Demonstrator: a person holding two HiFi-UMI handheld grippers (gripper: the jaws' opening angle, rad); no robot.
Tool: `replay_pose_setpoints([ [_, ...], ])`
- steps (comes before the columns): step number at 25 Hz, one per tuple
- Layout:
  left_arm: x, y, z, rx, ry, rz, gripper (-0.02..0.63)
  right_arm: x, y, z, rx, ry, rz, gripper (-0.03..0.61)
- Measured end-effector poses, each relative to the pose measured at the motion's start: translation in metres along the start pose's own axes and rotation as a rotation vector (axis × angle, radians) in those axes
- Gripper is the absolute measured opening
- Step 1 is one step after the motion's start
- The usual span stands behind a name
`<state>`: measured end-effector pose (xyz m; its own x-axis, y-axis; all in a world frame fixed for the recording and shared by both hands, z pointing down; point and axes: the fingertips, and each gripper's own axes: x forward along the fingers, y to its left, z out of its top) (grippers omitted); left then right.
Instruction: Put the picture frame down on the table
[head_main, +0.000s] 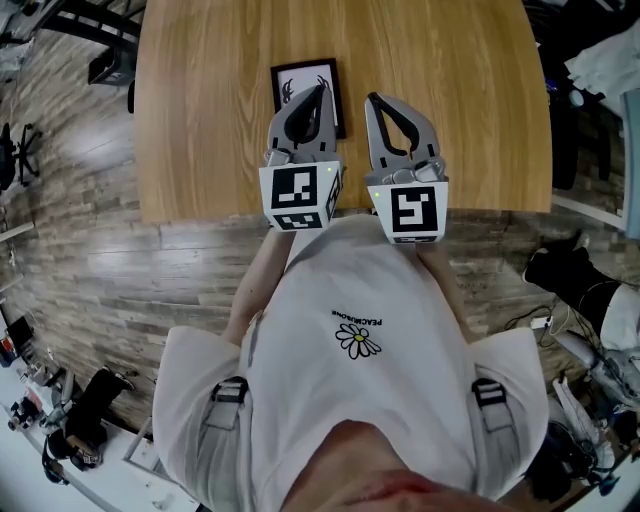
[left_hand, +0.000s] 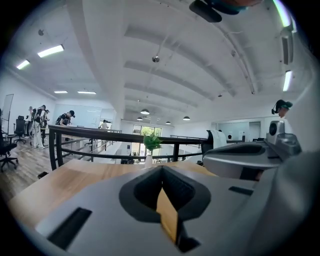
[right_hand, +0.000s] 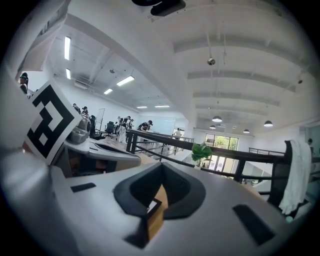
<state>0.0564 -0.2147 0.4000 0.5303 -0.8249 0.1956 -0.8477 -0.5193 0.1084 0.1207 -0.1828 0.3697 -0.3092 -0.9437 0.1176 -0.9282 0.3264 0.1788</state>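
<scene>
A black picture frame (head_main: 297, 80) with a white mat and a dark drawing lies flat on the wooden table (head_main: 200, 120), at its middle. My left gripper (head_main: 322, 90) hovers over the frame's right part and hides it; its jaws are shut with nothing between them. My right gripper (head_main: 372, 98) is just right of the frame, also shut and empty. The left gripper view shows the left gripper (left_hand: 161, 169) with its jaws shut over bare wood. In the right gripper view the right gripper (right_hand: 161, 166) is shut too, and a corner of the frame (right_hand: 152, 205) shows beneath it.
The table's near edge (head_main: 200, 215) runs just under both marker cubes. A small potted plant (left_hand: 151, 142) stands at the far edge before a black railing (left_hand: 100, 131). An office chair (head_main: 15, 155) is on the floor at left, and bags and cables (head_main: 580, 280) at right.
</scene>
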Motion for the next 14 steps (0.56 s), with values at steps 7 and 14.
replay_pose_setpoints([
  [7, 0.0076, -0.0028, -0.001, 0.032, 0.014, -0.02, 0.017, 0.0016, -0.005, 0.0, -0.001, 0.008, -0.011, 0.006],
  [14, 0.0058, -0.0051, -0.0054, 0.022, 0.017, -0.024, 0.017, 0.0025, -0.0012, 0.0006, -0.007, 0.01, -0.004, 0.006],
])
